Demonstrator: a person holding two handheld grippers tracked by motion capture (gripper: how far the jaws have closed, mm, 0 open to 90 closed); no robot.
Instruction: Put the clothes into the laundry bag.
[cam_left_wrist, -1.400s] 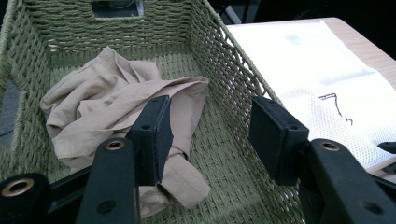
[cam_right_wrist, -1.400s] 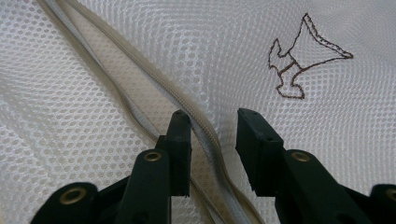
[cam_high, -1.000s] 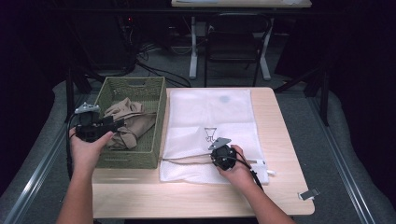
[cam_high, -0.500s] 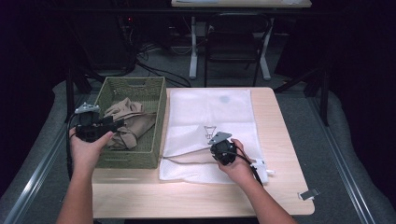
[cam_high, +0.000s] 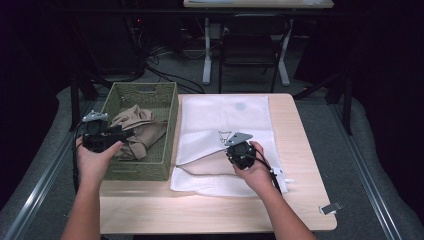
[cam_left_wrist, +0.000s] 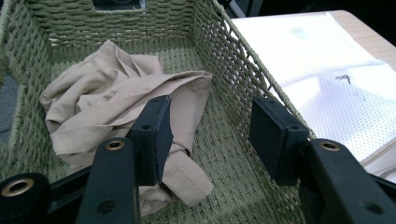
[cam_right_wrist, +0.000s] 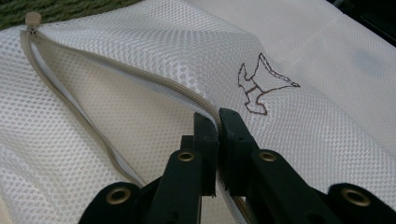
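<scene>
In the green basket (cam_high: 165, 112) at the table's left, the beige garment (cam_left_wrist: 116, 105) lies just ahead of our wide-spread left gripper (cam_left_wrist: 210, 135); our right gripper (cam_right_wrist: 218, 123) pinches the mesh laundry bag (cam_high: 225, 112) mouth up, rightward.

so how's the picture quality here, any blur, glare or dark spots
High view: the table is lit, the room behind is nearly black, and the whole frame is soft. Left gripper view: the cloth and basket are sharp, while the mesh bag is washed out by glare. Right gripper view: the bag's weave and zipper are crisp, and the far top corner falls into darkness.
</scene>
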